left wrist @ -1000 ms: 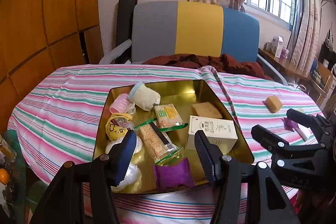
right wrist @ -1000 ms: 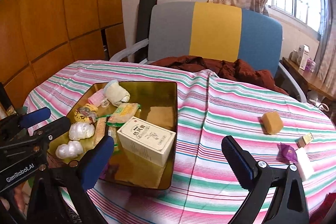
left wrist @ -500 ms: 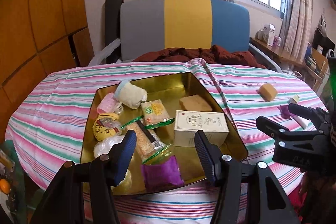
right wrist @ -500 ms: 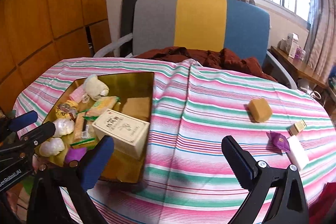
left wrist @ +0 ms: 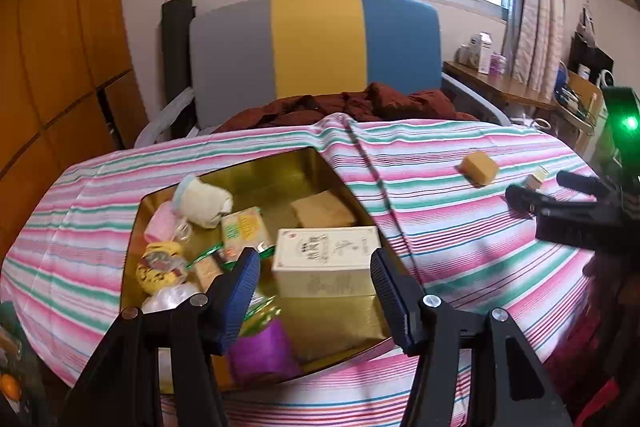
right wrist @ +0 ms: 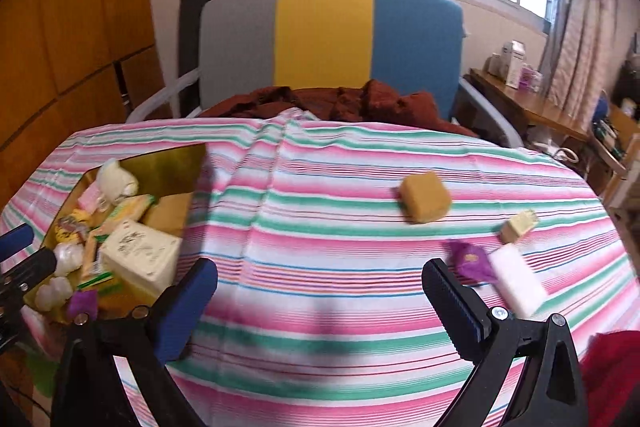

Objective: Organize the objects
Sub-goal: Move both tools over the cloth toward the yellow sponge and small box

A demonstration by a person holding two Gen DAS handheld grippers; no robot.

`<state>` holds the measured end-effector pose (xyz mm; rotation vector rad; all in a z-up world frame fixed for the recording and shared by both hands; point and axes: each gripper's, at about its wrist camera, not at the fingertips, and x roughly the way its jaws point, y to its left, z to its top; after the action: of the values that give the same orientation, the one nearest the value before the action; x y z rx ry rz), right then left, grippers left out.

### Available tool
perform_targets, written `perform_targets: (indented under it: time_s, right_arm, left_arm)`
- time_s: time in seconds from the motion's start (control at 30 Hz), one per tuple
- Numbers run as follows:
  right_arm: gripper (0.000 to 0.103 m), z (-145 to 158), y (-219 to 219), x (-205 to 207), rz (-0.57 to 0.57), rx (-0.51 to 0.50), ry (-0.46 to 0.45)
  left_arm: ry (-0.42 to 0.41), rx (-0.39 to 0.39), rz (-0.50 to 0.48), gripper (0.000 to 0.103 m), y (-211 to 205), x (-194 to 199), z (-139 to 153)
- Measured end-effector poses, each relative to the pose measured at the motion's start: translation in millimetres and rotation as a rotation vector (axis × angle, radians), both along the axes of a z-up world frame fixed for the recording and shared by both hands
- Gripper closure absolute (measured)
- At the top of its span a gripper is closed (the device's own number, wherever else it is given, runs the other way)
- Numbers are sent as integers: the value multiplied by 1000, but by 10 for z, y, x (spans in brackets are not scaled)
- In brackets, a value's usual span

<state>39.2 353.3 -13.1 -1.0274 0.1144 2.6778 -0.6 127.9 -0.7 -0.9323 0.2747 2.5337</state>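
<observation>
Sitting on striped cloth (right wrist: 320, 227), gold tray (left wrist: 280, 171) holds cream box (left wrist: 326, 263), snack packets, purple pouch (left wrist: 262, 351); both tongs, left gripper (left wrist: 314, 291) and right gripper (right wrist: 320, 303), open, empty.

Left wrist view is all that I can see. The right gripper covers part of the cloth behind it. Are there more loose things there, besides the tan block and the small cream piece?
Observer: Yes. In the right wrist view a purple packet lies on the striped cloth, nearer to the camera than the small cream piece.
Operator: Is anything next to this packet?
Observer: A white bar lies at its right side, and they seem to touch.
Operator: Do the right fingers hold something?
Observer: No. The right gripper is open, and only cloth shows between its fingers.
</observation>
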Motion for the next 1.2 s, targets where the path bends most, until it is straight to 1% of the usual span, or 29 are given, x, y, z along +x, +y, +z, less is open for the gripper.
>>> perform_targets:
  time_s: [0.23,0.3,0.47,0.5,0.57,0.63,0.7,0.77,0.87,0.97,1.07,1.13,1.2]
  right_arm:
    - [0,147,565,44,-92,23,15]
    - [0,192,774,59,-134,42,27]
    - [0,171,1282,78,-245,56,50]
    - [0,148,1388,94,-272,45,55]
    - [0,93,1557,123,-318,-8,65]
    - [0,39,1760,177,-377,-105,70]
    - [0,31,1920,265,-428,-183,101]
    - [0,16,2045,352,-480,-227,118]
    - [0,-42,2233,486,-553,-328,139]
    - [0,-110,2335,539,-586,-392,140]
    - [0,-167,2414,588,-604,-461,143]
    - [0,-185,2460,650,-612,-491,159]
    - [0,-178,2499,746,-637,-519,199]
  left_arm:
    - [2,-14,-63,45,238,7,13]
    - [2,-19,-78,45,302,10,11]
    - [0,-31,-120,45,493,22,0]
    - [-3,-30,-130,45,535,23,-7]
    - [-15,-25,-146,45,606,18,-14]
    - [-33,-13,-168,45,686,3,-26]
    - [-42,-6,-184,45,789,-11,-32]
    - [-58,1,-201,45,883,-30,-45]
    - [-81,7,-243,45,1059,-34,-69]
    - [-95,-13,-279,45,1231,-21,-117]
    - [-151,-14,-307,45,1417,-49,-195]
    - [-170,-13,-318,45,1534,-82,-224]
    - [-181,-11,-325,45,1630,-113,-238]
